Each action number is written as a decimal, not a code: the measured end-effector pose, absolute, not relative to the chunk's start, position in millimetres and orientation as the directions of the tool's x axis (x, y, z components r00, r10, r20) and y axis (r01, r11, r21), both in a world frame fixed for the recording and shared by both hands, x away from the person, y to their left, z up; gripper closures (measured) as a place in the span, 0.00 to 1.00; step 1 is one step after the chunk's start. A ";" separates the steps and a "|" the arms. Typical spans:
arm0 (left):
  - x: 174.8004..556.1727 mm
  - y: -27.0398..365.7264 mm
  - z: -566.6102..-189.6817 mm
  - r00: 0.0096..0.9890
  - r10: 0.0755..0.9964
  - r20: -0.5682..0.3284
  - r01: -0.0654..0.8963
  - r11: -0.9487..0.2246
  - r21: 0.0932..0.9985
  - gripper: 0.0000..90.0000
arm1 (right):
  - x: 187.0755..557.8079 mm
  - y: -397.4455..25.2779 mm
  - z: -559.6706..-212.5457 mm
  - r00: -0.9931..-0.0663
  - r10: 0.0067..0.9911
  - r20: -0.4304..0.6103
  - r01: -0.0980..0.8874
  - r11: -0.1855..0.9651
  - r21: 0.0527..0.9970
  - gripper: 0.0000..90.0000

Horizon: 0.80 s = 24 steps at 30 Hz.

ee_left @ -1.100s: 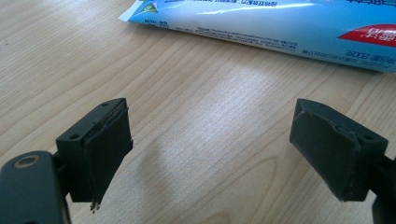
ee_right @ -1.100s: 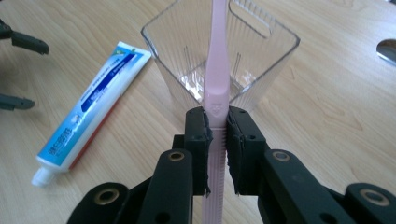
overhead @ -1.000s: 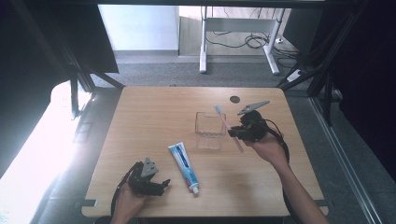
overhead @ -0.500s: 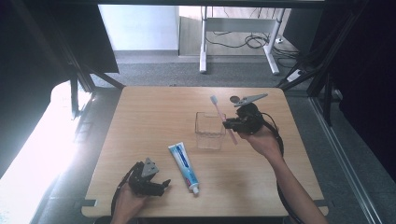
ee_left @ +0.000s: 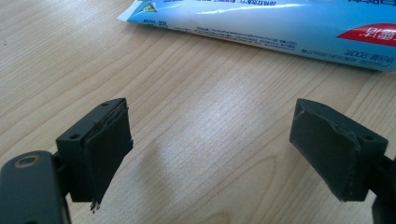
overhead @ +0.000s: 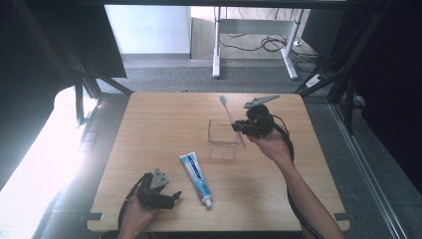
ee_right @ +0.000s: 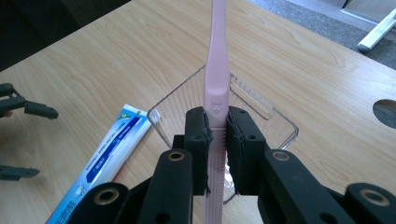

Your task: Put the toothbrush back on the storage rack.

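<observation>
- The toothbrush (ee_right: 217, 56) is being held by the right claw (ee_right: 217, 135), whose two jaws are clenching on the lower part of the pink handle, while the bristle end is pointing up and away from the claw.
- In the high view the toothbrush (overhead: 230, 118) is standing tilted just above the clear plastic box (overhead: 223, 139), which is sitting near the middle of the desk (overhead: 149, 124).
- To my judgement, the step in hand is putting the toothbrush into the box, so the handle end should be going down inside the walls, not onto the rim.
- It is better to be lowering slowly and keeping the grip firm until the handle end is resting inside, because the box looks light and could be tipping.
- The left claw (ee_left: 210, 154) is released, its jaws standing wide apart over bare wood, grasping nothing.
- The toothpaste tube (overhead: 196, 172) is lying flat just beyond the left claw, apart from the box.
</observation>
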<state>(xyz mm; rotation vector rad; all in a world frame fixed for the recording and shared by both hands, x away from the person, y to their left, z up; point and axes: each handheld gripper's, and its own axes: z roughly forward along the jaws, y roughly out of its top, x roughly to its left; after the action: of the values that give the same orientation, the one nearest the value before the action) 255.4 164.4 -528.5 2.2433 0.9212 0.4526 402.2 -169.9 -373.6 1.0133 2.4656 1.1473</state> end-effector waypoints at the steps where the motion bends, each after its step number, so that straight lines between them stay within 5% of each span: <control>1: 255.3 164.3 -528.4 0.691 0.720 0.064 0.490 -0.532 0.690 0.14 | 403.2 -169.1 -373.7 -0.730 0.680 0.068 0.490 0.451 0.746 0.88; 24: 254.8 165.1 -526.7 0.694 0.718 0.056 0.486 -0.523 0.700 0.14 | 427.1 -149.8 -387.4 -0.693 0.717 0.075 0.496 0.399 0.771 0.88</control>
<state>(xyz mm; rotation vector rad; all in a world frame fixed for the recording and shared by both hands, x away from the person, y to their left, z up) 254.8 165.1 -526.7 2.2291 0.9164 0.4471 427.1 -149.8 -387.4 1.0646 2.3899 1.1775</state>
